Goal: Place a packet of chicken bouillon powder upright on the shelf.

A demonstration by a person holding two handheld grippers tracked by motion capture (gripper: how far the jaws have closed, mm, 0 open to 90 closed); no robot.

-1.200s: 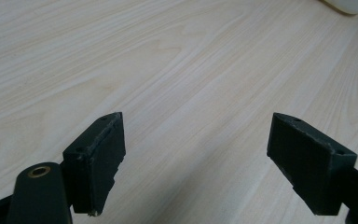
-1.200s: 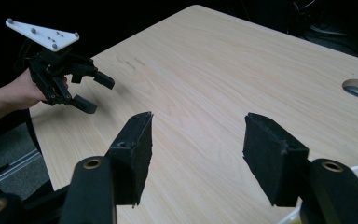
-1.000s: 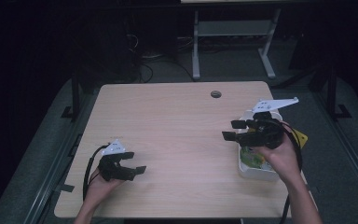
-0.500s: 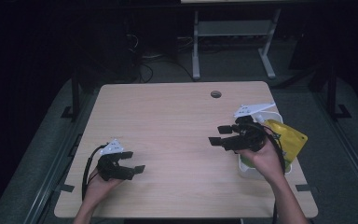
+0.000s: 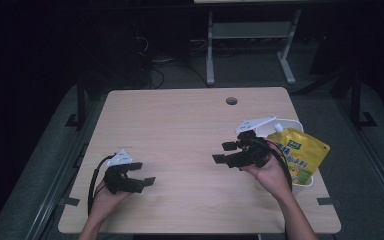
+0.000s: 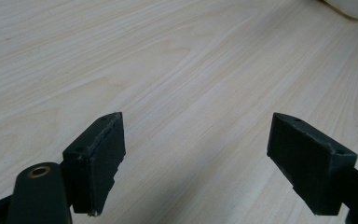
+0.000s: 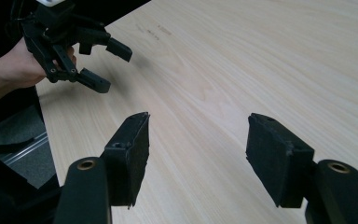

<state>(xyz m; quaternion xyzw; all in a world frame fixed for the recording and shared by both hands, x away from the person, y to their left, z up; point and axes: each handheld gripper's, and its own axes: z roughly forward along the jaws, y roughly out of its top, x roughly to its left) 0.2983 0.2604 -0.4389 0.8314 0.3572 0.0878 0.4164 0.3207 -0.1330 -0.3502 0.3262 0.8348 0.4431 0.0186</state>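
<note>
Yellow pouch point(image 5: 300, 152) lying in white tub point(image 5: 296, 125) at right edge of worktop point(image 5: 180, 130), spout pointing far-left. Right hand-held gripper point(image 5: 226, 152) hovering just left of pouch, jaws apart, holding nothing, aiming toward middle of worktop. Left hand-held gripper point(image 5: 142, 173) resting near left corner, jaws apart, nothing between them. Step judged: pouch not gripped, right hand sitting between grasps. Next move calling for turning right jaws back toward pouch, closing on upper edge near spout.

Matt wood-grain table point(image 5: 180, 130), glossy yellow plastic pouch point(image 5: 302, 152)
</note>
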